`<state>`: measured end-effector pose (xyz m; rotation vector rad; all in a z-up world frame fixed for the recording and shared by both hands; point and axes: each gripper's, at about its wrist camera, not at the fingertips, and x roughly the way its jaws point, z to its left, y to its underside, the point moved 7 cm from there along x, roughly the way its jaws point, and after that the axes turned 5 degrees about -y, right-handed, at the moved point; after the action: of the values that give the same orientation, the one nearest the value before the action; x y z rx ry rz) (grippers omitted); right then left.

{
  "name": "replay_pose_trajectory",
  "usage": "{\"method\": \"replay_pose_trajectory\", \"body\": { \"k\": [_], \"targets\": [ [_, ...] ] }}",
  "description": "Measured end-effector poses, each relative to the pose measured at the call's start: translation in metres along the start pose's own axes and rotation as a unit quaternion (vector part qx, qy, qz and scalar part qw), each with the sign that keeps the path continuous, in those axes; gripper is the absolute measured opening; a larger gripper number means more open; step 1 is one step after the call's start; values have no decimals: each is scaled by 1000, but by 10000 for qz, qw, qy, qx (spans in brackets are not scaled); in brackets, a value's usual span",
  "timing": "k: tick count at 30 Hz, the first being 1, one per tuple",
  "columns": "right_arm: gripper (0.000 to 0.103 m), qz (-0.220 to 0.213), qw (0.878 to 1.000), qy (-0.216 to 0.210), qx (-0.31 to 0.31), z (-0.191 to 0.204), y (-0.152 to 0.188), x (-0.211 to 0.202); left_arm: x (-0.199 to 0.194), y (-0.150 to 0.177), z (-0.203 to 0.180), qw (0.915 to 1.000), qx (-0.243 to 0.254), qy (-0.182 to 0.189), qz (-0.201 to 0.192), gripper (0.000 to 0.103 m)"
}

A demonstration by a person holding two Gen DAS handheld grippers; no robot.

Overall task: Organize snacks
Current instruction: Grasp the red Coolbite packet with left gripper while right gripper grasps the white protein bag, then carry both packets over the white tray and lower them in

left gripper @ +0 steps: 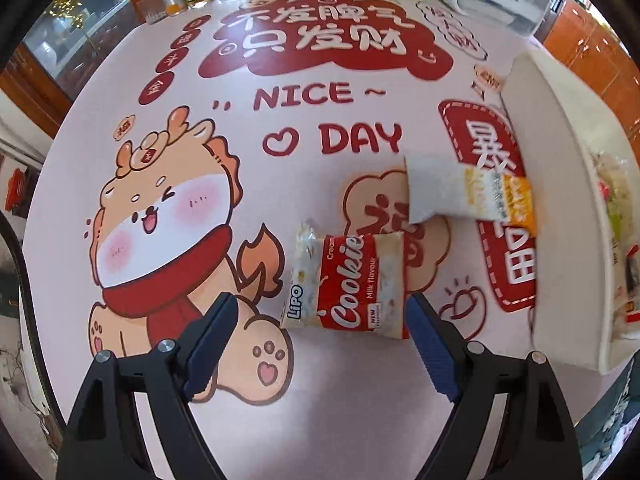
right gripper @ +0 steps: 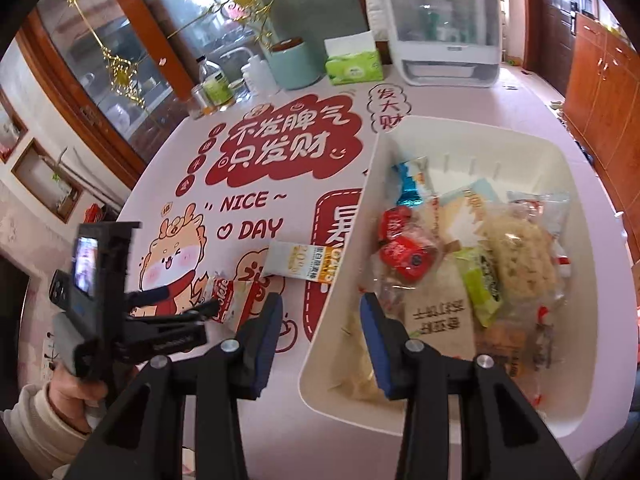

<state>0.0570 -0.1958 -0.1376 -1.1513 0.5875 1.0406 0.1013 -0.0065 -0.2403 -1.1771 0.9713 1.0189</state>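
Observation:
A red and white Lipo cookie packet (left gripper: 348,284) lies flat on the printed table mat, just ahead of my left gripper (left gripper: 320,340). That gripper is open, its blue pads standing wide on either side of the packet's near end without touching it. A white and orange snack bar packet (left gripper: 468,194) lies beyond, next to the white bin (left gripper: 560,200). In the right wrist view my right gripper (right gripper: 322,340) is open and empty, hovering over the left wall of the bin (right gripper: 360,220), which holds several wrapped snacks. The left gripper (right gripper: 184,300), the cookie packet (right gripper: 224,300) and the bar packet (right gripper: 300,264) show there too.
At the table's far edge stand a green tissue pack (right gripper: 352,66), a teal pot (right gripper: 288,64), bottles and jars (right gripper: 214,84) and a white appliance (right gripper: 440,28). A person's hand (right gripper: 76,396) in a cream sleeve holds the left gripper. Wooden cabinets line the right.

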Motion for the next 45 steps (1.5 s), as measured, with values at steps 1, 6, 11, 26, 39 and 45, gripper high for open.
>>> {"method": "replay_pose_trajectory", "body": {
  "k": [1,6,11,26,39,45],
  "targets": [
    [41,28,10000,-6,-7,1,-1,2,2,0,-1,9999,111,-11,-5,84],
    [41,111,9999,-56,-28,2,-1,8,15,-1,-11,9930,1176,131,-52,84],
    [41,235,9996,-58,-162,6,-2,17,21,-3,-22,9708,2358,365,-245,84],
    [41,746,9921,-52,-1002,34,-25,67,22,-8,-20,9083,3999,1207,-233,84],
    [41,2230,9248,37,-3083,53,-25,150,22,0,-23,8932,4093,1769,-589,50],
    [53,2929,8774,109,-3798,50,-15,181,18,5,-4,9144,3551,1872,-518,50]
  ]
}}
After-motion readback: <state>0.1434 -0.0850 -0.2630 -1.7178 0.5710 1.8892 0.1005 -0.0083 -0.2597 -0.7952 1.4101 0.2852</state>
